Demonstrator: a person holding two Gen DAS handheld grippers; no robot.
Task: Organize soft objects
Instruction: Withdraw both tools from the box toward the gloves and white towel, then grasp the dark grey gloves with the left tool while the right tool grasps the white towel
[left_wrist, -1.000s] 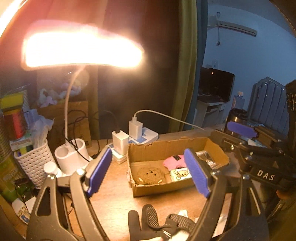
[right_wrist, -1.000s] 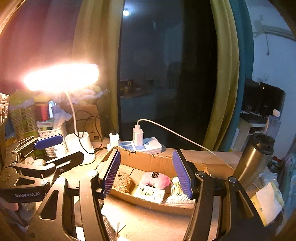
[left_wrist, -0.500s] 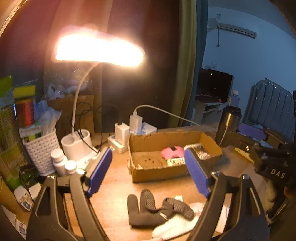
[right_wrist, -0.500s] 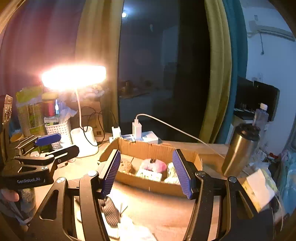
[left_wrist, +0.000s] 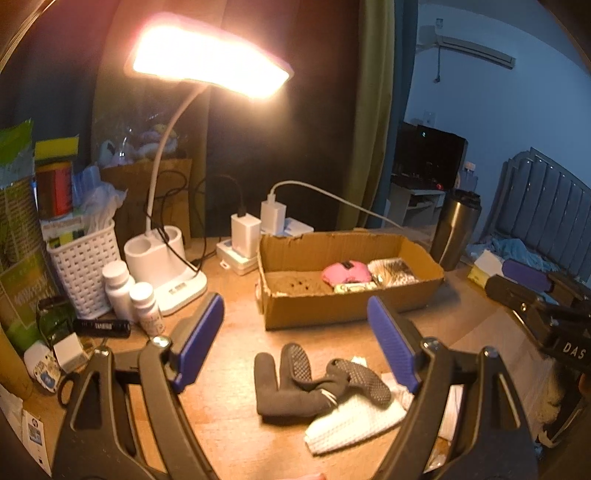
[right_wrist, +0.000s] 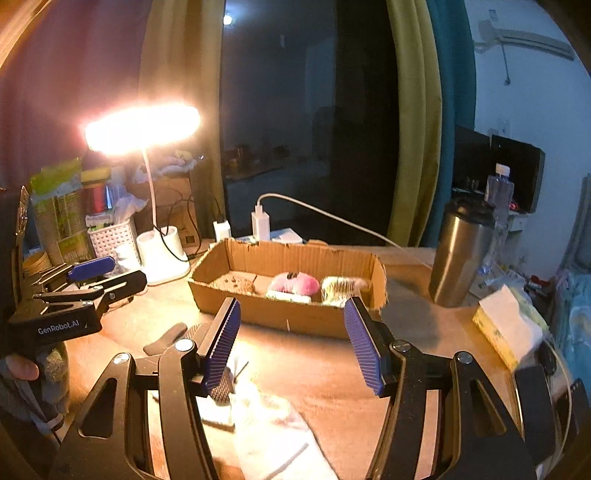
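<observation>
Blue-padded left gripper (left_wrist: 295, 343) tilted downward, empty

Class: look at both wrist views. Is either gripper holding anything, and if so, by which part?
Nothing is held. The left gripper and right gripper both stand open with empty gaps; the black glove lies on the table, untouched.

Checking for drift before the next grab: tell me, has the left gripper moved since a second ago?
Yes. The left gripper backed away from the cardboard box, exposing the black glove.

Lying on the wooden worktop (left_wrist: 229, 398): black glove (left_wrist: 295, 384) overlapping white cloth (left_wrist: 351, 421). Sitting behind: cardboard box (left_wrist: 332, 306), lamp base (left_wrist: 162, 266), steel tumbler (left_wrist: 456, 229).
</observation>
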